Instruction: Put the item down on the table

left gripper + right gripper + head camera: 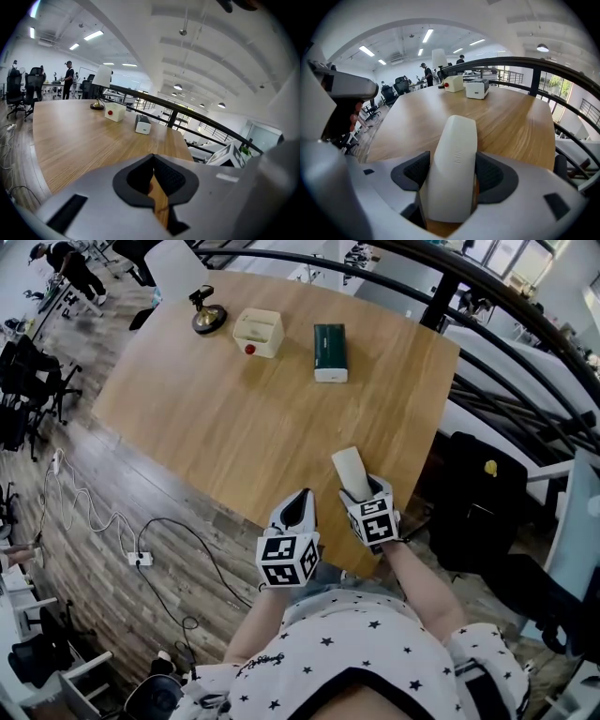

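Right gripper (451,180) is closed on the white oblong item (455,145), with the left gripper (153,178) pressed shut and empty alongside. The item's long axis is pointed forward over the near edge of the table (506,126), whose wood lies just below and ahead.

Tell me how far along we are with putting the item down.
Done: nothing is set down yet. In hand: the right tool clamps the white item over the near edge of the table. Left: lower it onto the wood, open the tool, pull back. The left tool is shut and empty.
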The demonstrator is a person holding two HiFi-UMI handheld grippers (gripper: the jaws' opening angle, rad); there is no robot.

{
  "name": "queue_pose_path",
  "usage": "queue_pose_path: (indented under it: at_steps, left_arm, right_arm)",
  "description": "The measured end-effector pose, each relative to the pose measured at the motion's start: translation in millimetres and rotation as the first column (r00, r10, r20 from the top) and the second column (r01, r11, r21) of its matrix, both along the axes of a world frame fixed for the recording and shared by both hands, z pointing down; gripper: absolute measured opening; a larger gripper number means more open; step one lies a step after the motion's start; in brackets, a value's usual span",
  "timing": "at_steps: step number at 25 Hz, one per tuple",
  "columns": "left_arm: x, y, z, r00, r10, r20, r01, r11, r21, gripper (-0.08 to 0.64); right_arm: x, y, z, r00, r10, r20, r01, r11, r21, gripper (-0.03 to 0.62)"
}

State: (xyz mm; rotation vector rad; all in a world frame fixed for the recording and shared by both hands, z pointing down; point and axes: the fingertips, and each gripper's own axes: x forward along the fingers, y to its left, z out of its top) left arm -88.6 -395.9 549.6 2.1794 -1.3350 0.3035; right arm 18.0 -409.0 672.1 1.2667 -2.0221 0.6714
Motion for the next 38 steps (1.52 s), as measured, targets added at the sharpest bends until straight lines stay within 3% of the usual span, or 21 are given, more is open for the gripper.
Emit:
queue_pose_path:
  at_steps: [4,13,15,25,30,38]
  left_arm:
    - [-2.0,-3.9,3.2,1.000,-0.006,-0.005,0.006,1.000,-0.002,0.012]
    - [2.0,6.4,-5.4,1.000,-0.002,-0.015,0.002,1.000,0.014,0.012]
    - [2.0,14.0,-8.8,1.000,-0.004,-0.013,0.005,1.000,0.022,0.012]
    - [0.3,80.7,-18.4,0.999,-0.052,-0.009,0.052,0.998,0.042,0.012]
    - [5.9,120.7,-25.4,0.997,-0.075,-0.009,0.076,0.995,0.062,0.012]
    - [21.7,185.1,-38.5,0.995,-0.102,-0.019,0.103,0.989,0.105,0.012]
  right_arm:
    - [-3.7,-1.5,2.5,1.000,-0.013,-0.027,0.013,1.000,-0.008,0.298]
    - [-1.7,-0.1,5.1,1.000,-0.003,-0.001,0.003,1.000,0.014,0.323]
    - [-0.2,6.4,0.1,1.000,0.007,0.019,-0.008,1.000,0.027,0.354]
    - [13.3,72.9,-50.2,0.993,0.042,0.113,-0.052,0.995,0.088,0.353]
    - [20.9,119.6,-83.0,0.987,0.024,0.160,-0.047,0.990,0.137,0.198]
    - [43.0,183.4,-131.2,0.981,0.031,0.192,-0.081,0.962,0.261,0.037]
